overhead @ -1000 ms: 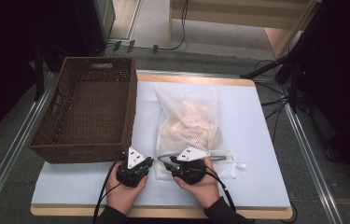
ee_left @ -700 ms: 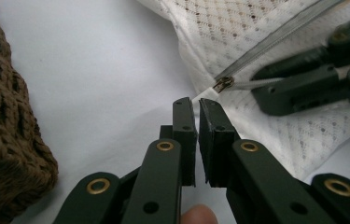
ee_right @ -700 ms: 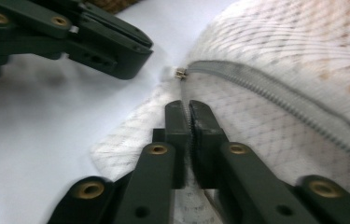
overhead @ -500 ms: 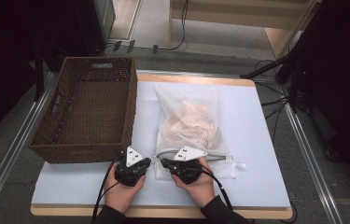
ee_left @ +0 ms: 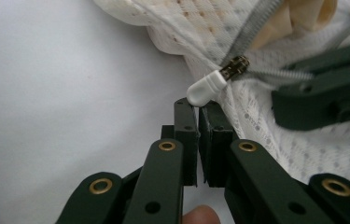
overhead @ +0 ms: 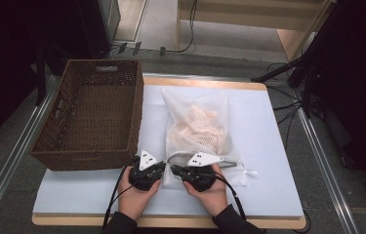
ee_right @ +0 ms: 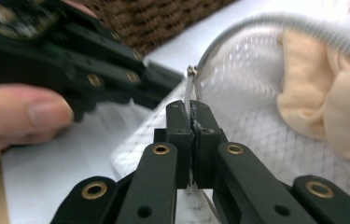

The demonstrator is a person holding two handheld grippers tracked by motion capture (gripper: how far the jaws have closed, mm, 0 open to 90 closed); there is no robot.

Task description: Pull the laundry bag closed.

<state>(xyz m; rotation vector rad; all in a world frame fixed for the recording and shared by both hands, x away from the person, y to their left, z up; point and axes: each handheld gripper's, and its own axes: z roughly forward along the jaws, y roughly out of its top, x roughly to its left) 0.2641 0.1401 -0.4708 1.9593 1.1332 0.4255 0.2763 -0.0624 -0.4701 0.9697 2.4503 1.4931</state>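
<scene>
— The mesh bag [overhead: 197, 129] is white netted cloth, soft and see-through, with a grey woven zip tape [ee_left: 252, 35]; the zip pull [ee_left: 206, 88] looks like smooth white plastic on a brassy metal slider.

— And the basket [overhead: 90, 114] at the desk's left edge?

— Rough brown wicker (matt). The desk [overhead: 268, 161] is smooth and pale, with a wood-coloured rim.

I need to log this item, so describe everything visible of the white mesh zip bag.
The white mesh zip bag lies flat on the white table cover, just right of the brown wicker basket. Cream fabric shows through its netting. Its grey zipper, partly open, ends in a brass slider with a white pull tab. The right gripper is shut on the zipper edge; the left gripper is shut just below the tab.
</scene>
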